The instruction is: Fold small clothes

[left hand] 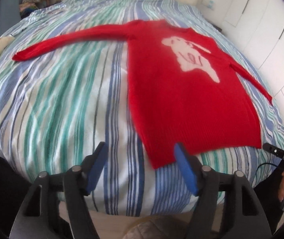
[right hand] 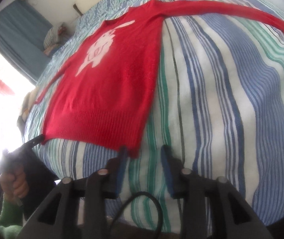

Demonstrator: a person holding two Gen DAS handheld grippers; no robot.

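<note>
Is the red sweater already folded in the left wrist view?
No, the red sweater lies flat on the striped bedcover with both sleeves spread out to its sides.

Red knit sweater (left hand: 181,91) spread flat, front up, on the striped duvet (left hand: 62,99).

It is bright red with a white animal figure on the chest and a ribbed hem (right hand: 102,127) lying nearest the duvet's near edge. Both long sleeves stretch out sideways from the shoulders across the stripes, and the neckline points toward the duvet's far end.
</note>
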